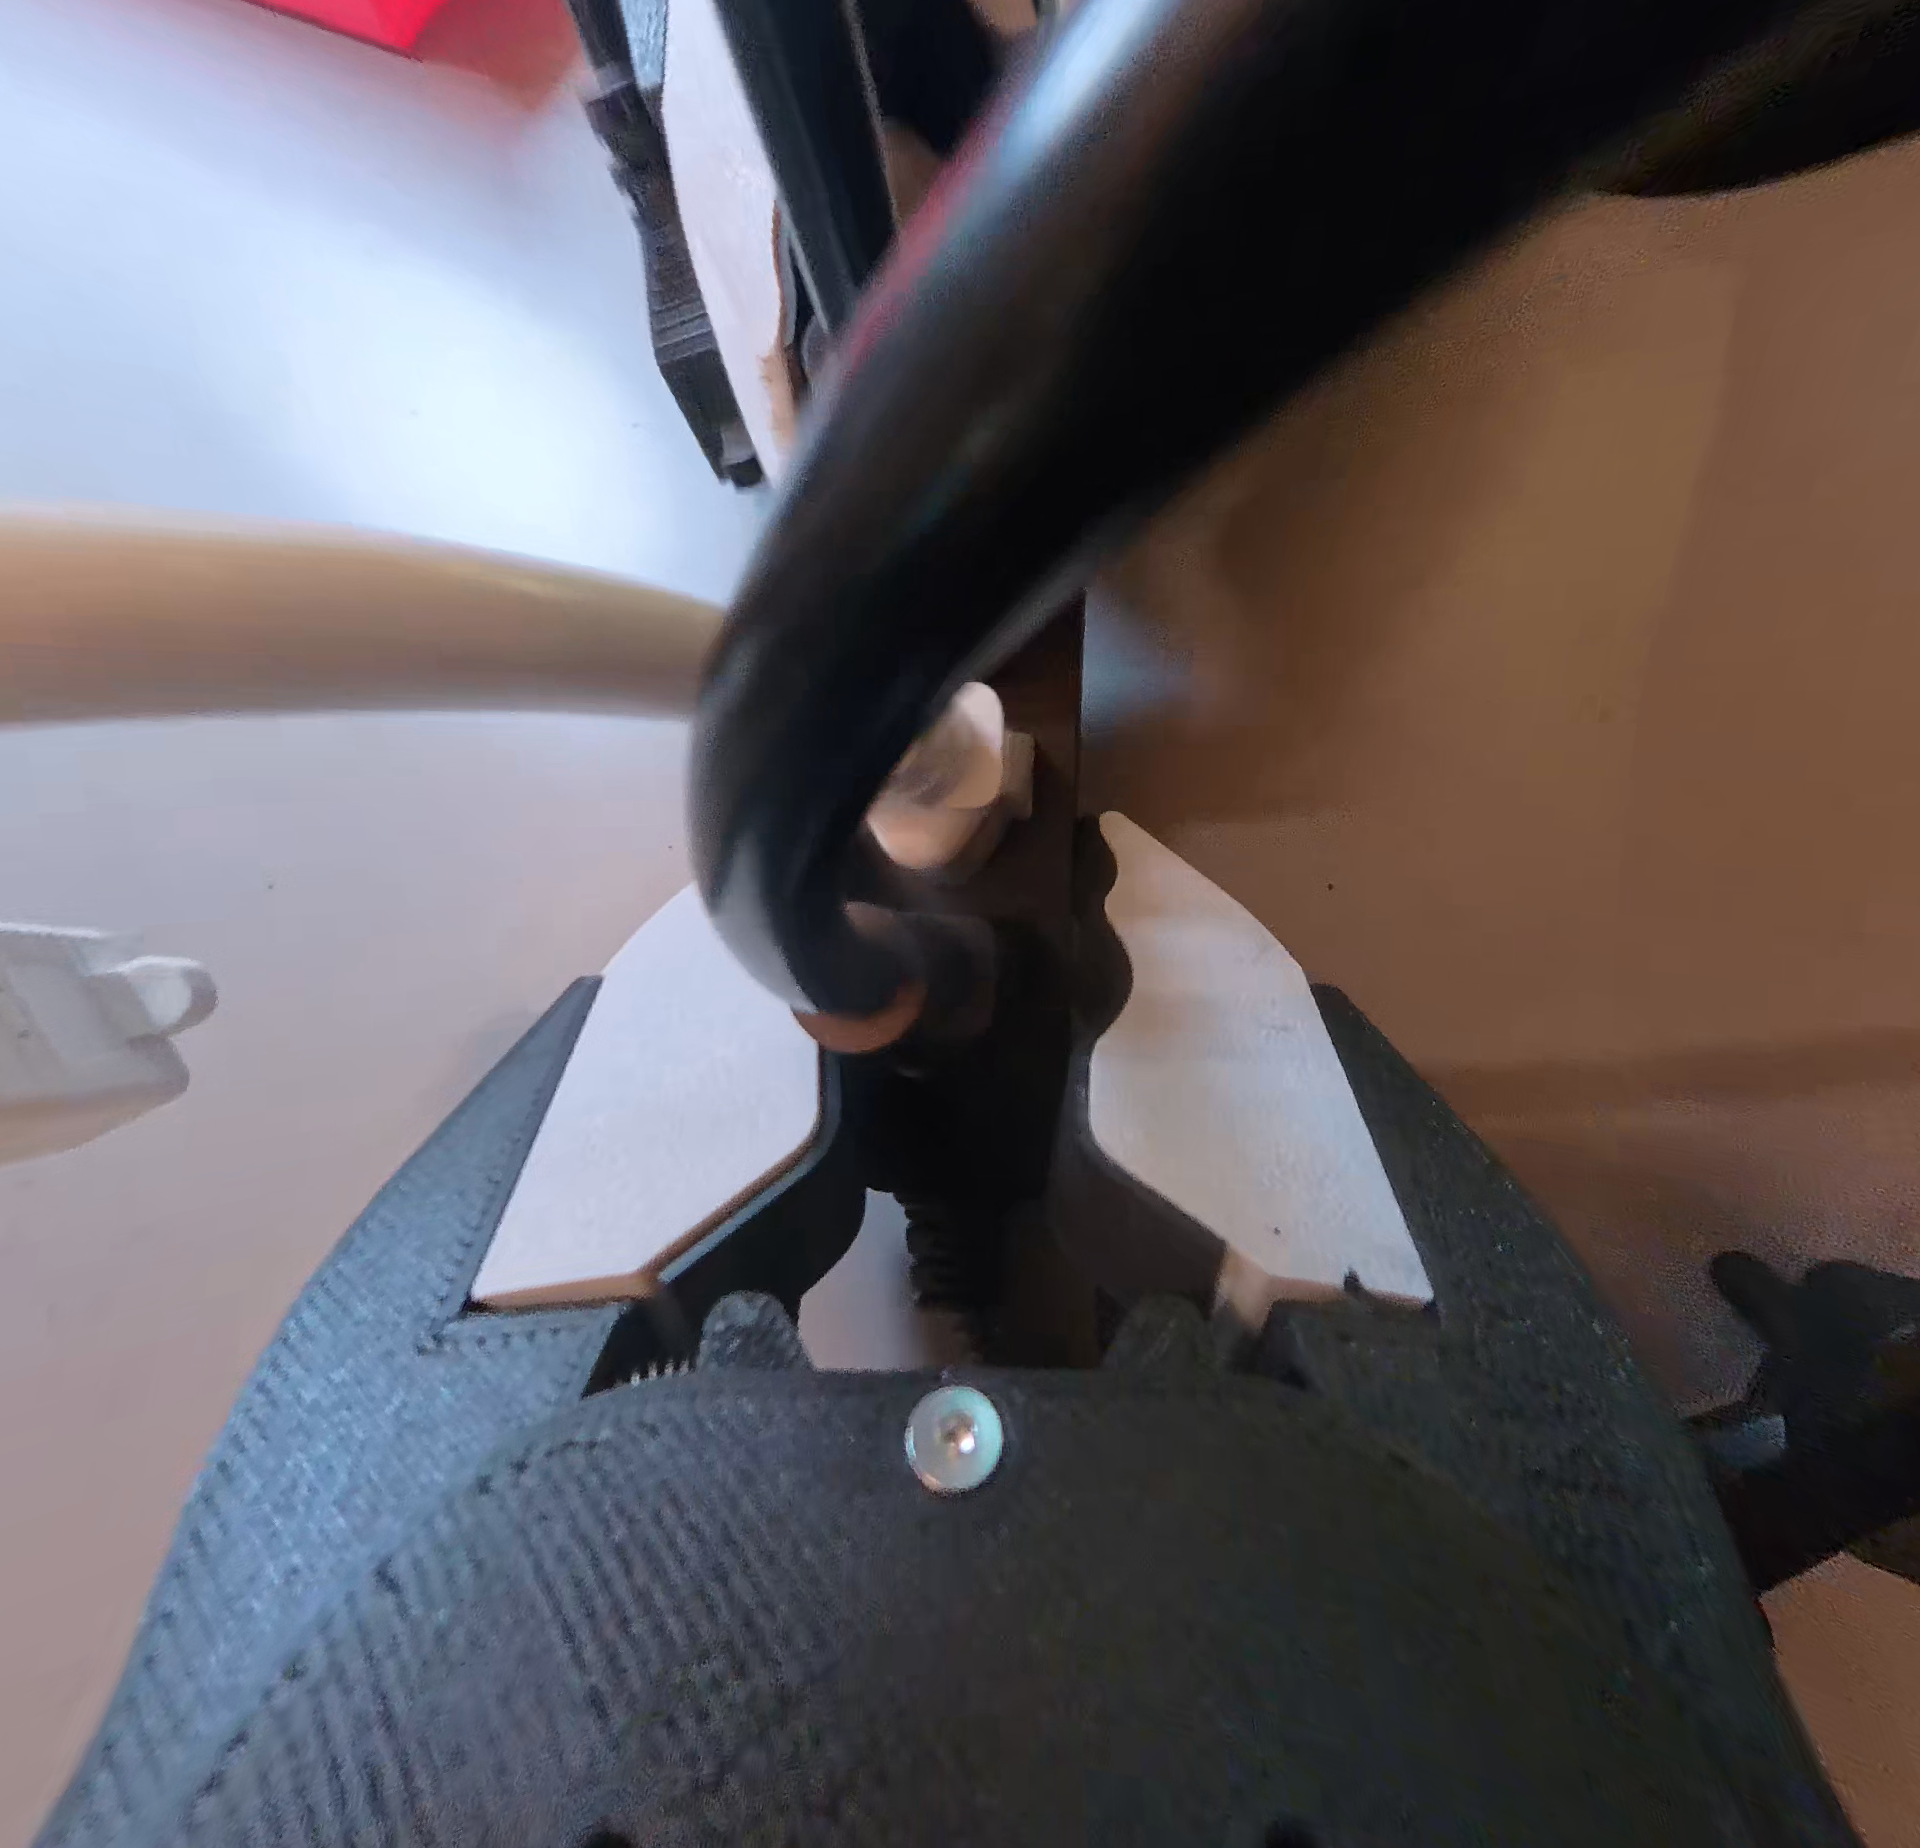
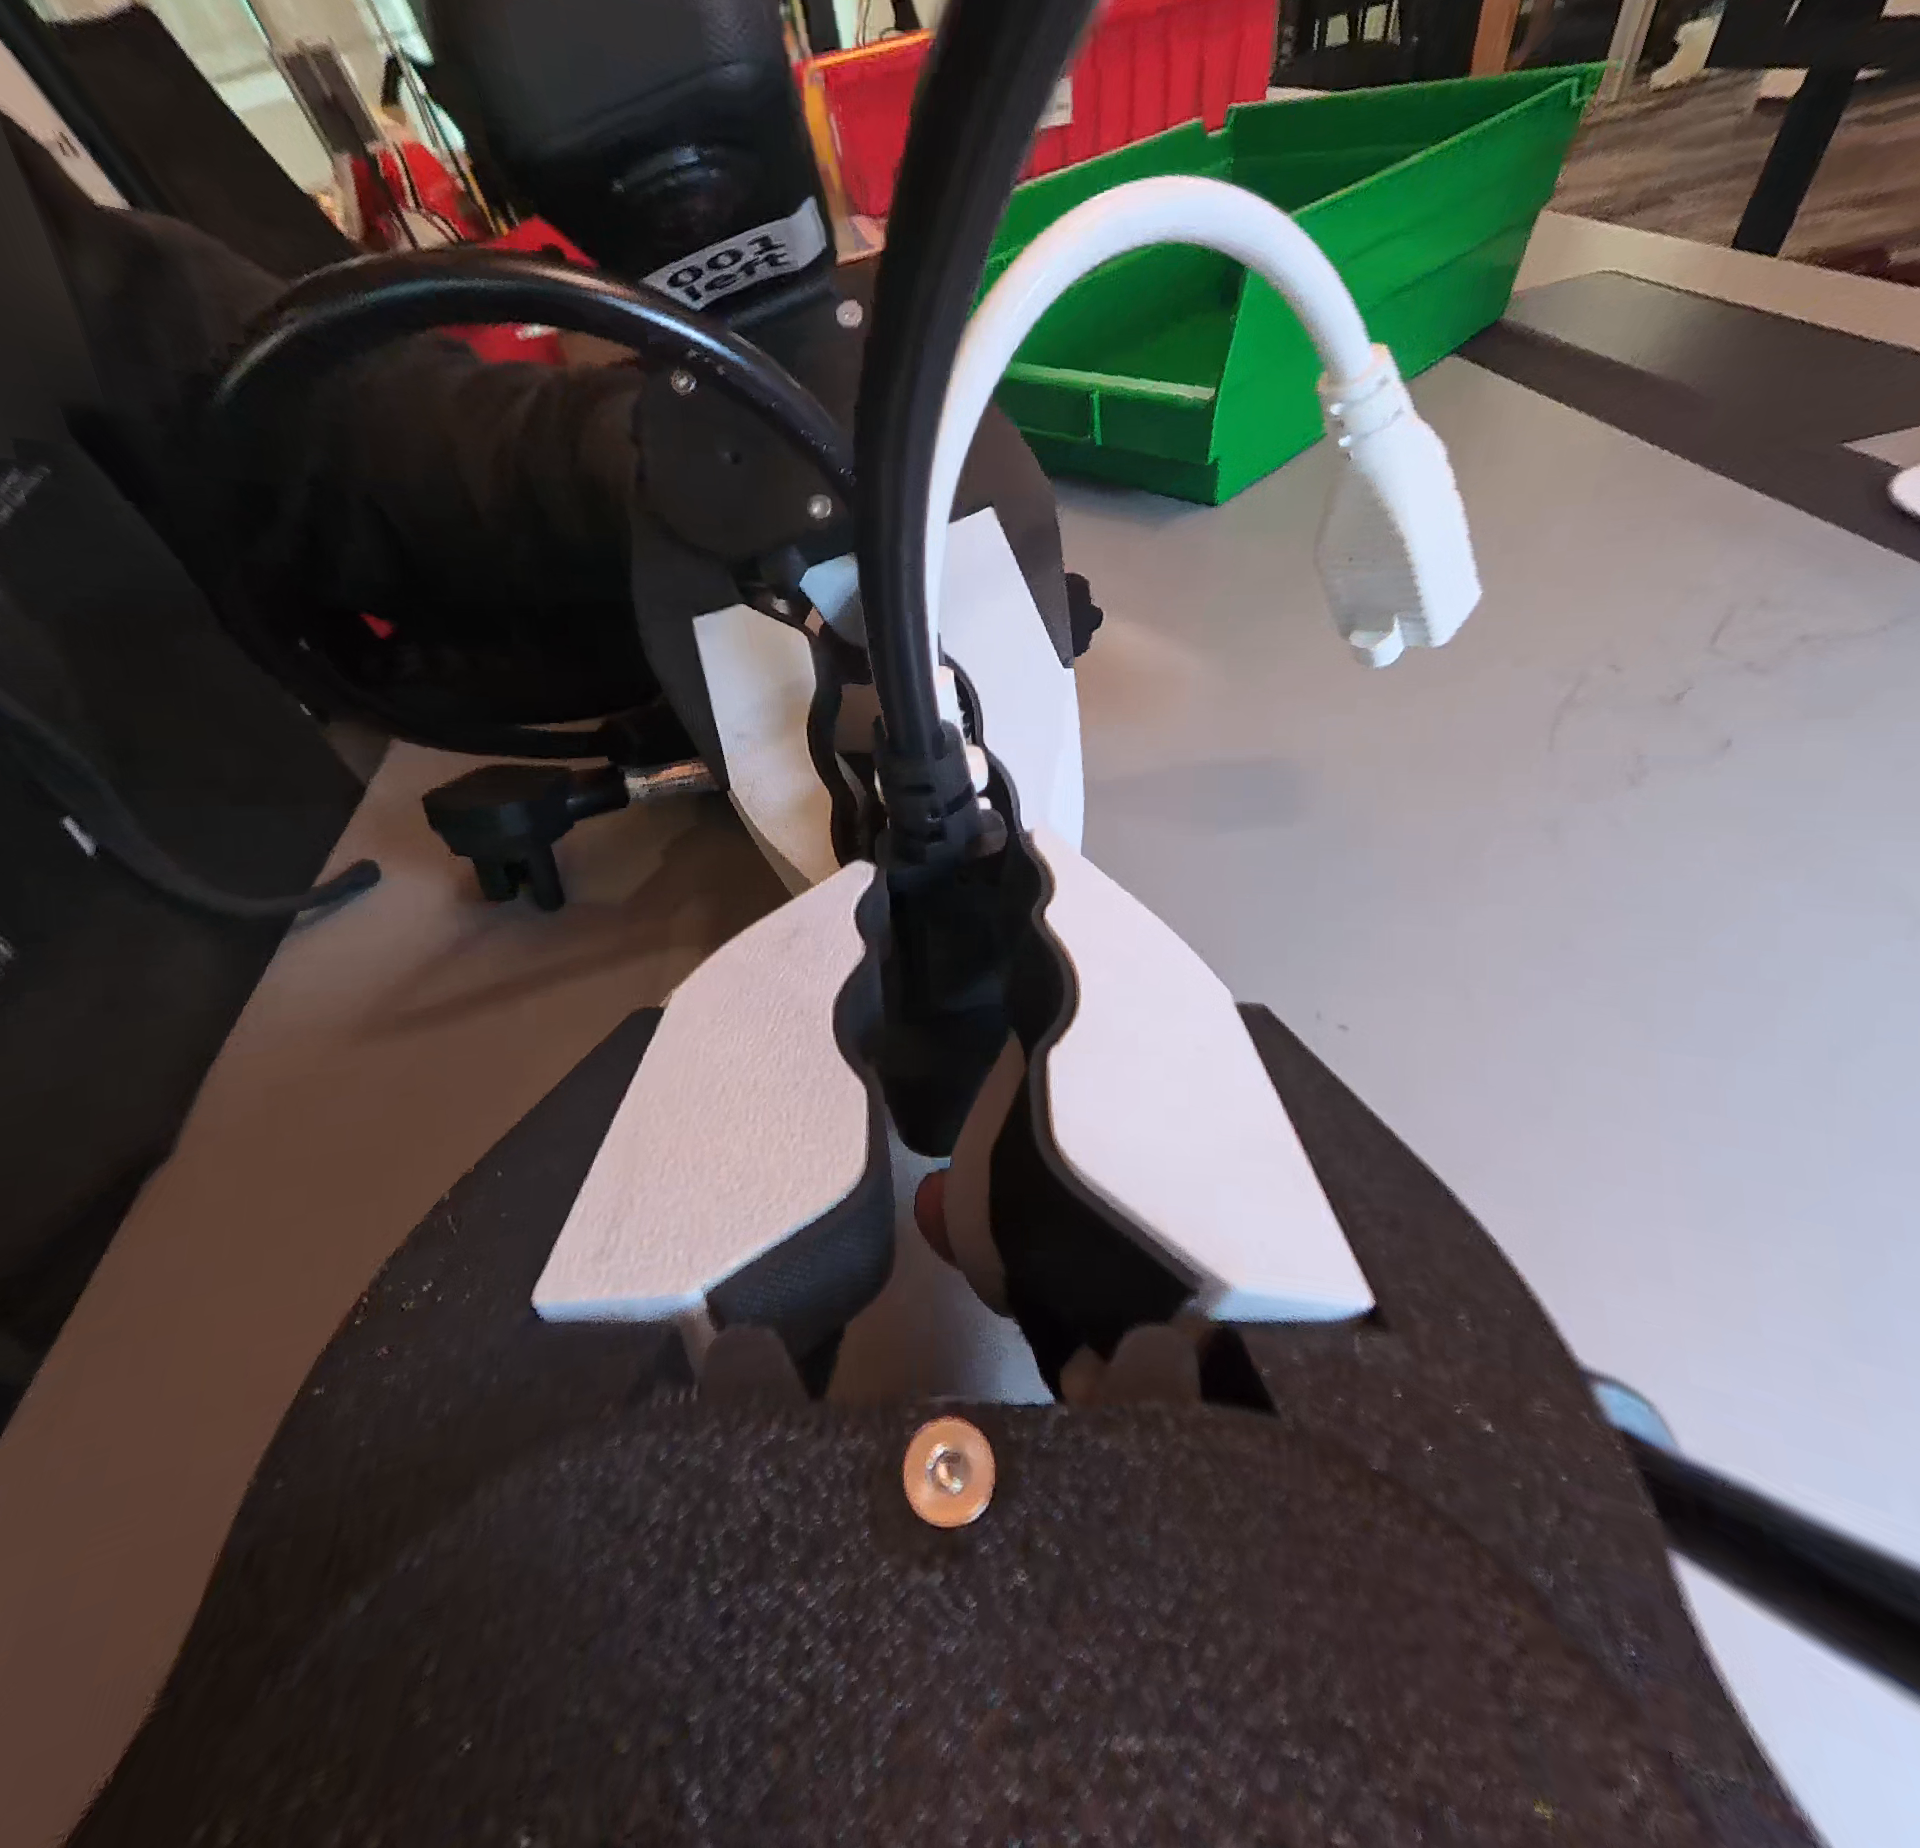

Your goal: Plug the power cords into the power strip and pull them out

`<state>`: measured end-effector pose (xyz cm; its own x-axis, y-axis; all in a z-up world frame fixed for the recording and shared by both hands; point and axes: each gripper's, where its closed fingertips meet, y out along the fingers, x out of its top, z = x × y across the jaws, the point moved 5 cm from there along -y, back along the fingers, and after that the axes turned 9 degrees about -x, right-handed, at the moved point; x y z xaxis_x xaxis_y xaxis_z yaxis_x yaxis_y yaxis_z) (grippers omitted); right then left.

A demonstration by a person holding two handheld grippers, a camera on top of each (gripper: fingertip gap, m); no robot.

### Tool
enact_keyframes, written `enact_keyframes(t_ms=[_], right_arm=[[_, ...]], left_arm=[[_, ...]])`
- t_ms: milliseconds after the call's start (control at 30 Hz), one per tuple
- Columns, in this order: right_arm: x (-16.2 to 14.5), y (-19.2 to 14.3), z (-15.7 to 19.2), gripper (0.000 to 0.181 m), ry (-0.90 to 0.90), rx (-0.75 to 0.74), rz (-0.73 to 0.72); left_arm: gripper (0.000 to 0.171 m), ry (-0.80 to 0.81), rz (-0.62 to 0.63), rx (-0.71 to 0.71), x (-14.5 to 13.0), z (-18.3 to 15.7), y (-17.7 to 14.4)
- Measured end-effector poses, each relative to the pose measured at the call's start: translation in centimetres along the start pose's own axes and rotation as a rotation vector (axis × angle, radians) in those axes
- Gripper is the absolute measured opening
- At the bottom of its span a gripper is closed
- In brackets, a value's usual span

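Note:
My right gripper (image 2: pixel 951 863) is shut on a black plug (image 2: pixel 940 988) whose black cord (image 2: pixel 914 396) rises out of the top of the frame. A white body with a red spot (image 2: pixel 935 1310) shows under that plug; I cannot tell what it is. My left gripper (image 1: pixel 997 863) faces the right one tip to tip, also in the right wrist view (image 2: pixel 894 676). It is shut on a black plug (image 1: pixel 966 1071) with a looping black cord (image 1: pixel 1039 396). A white cord (image 2: pixel 1091 229) arcs from between the tips to a hanging white connector (image 2: pixel 1392 531).
A green bin (image 2: pixel 1299 271) and a red bin (image 2: pixel 1143 63) stand at the back of the grey table (image 2: pixel 1507 967). A loose black plug (image 2: pixel 509 822) lies on the left. A person's black sleeve (image 2: pixel 364 468) holds the left gripper. One gripper's finger ends stand about 6 cm off the other's.

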<state>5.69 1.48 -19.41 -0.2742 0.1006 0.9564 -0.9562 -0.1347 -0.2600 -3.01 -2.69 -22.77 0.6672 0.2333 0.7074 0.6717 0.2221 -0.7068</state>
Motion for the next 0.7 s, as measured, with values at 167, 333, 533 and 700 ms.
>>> enact_keyframes(t_ms=[167,333,533,700], right_arm=[[0.1,0.0,0.4,0.020,-0.033,-0.007,0.005],[0.0,0.4,0.7,0.021,-0.068,-0.019,0.036],[-1.0,0.4,-0.4,0.024,-0.079,-0.018,0.121],[-1.0,0.5,-0.3,0.024,-0.052,-0.018,0.128]], left_arm=[[0.045,0.002,-0.001,-0.011,-0.1,0.0,-0.1],[0.045,0.012,0.027,-0.016,-0.2,0.1,-0.2],[0.045,0.013,0.066,0.004,-0.6,0.4,0.1],[0.061,-0.026,0.096,0.005,-0.9,0.4,0.4]])
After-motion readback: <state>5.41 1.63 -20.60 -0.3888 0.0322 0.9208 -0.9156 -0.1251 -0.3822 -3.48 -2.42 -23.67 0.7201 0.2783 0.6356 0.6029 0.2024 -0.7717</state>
